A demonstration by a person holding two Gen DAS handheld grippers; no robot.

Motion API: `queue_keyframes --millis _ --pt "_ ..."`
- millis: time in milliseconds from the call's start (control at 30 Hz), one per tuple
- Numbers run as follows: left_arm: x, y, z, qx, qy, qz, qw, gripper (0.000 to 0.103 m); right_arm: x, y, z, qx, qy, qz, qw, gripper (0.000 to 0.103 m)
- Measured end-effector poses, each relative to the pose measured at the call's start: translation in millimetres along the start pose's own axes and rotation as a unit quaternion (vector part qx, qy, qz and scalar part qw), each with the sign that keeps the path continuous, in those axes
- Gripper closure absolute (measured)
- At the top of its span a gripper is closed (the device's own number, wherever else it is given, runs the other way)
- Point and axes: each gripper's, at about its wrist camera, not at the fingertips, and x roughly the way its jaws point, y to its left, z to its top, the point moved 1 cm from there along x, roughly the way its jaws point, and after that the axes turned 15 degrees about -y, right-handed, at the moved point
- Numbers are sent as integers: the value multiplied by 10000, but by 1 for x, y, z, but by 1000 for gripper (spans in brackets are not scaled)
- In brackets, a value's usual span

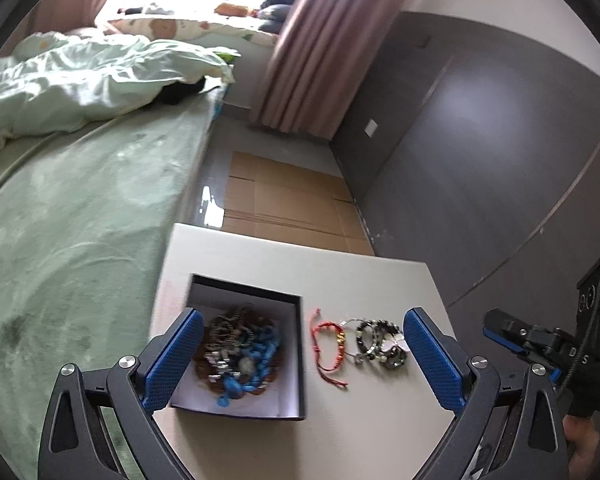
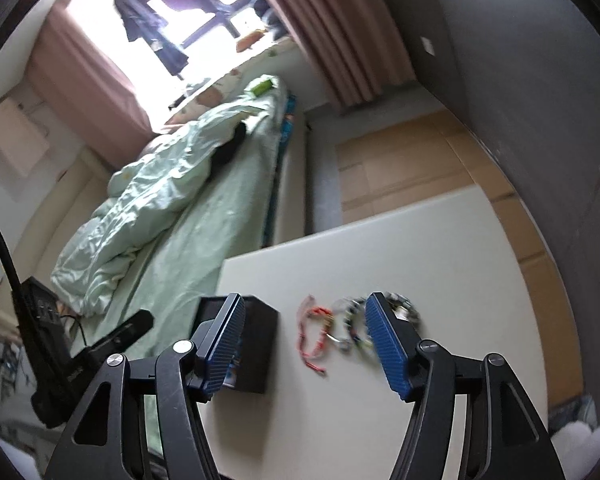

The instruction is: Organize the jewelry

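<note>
Both grippers hang spread and empty over the pale worktop [image 1: 260, 264]: my left gripper [image 1: 303, 360] frames the scene, my right gripper [image 2: 304, 344] points down at the loose pieces. A square black box with a white lining [image 1: 296, 360] sits on the left, already heaped with blue and brown beaded strands [image 1: 240, 352]. Just right of it lie a red woven cord bracelet [image 1: 328, 348] and, touching one another, a cluster of dark and silvery beaded bracelets [image 1: 380, 342]. I judge the risk to be tangling: pinching one bracelet could drag its neighbours along, and the thin cord may slip from blue pads [image 2: 386, 348] closing flat against the worktop.
</note>
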Motion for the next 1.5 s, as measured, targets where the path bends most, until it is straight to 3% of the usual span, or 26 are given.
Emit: queue_keyframes --millis 400,633,733,867,933,1067,1500 --pt "29 -57 -16 496 183 -407 9978 4 -11 -61 -29 725 162 -291 9968 40" --pt "60 -89 -33 1135 616 -386 9909 33 -4 -89 -26 1290 114 -131 9915 40" --pt "77 -95 -41 1171 864 -417 9885 47 3 -95 -25 1336 181 -109 9908 41" --pt "105 -95 -51 1080 1253 -355 9856 67 14 -104 -26 1526 293 -73 9878 52" --pt "116 -95 -55 1108 1405 -342 9833 72 17 -105 -27 1554 335 -105 9872 56" --pt "132 -94 -60 1082 1590 -334 9808 79 27 -107 -27 1520 451 -135 9873 65" --pt "154 -88 -84 918 2030 -274 9745 88 57 -108 -35 1552 816 -189 9843 65"
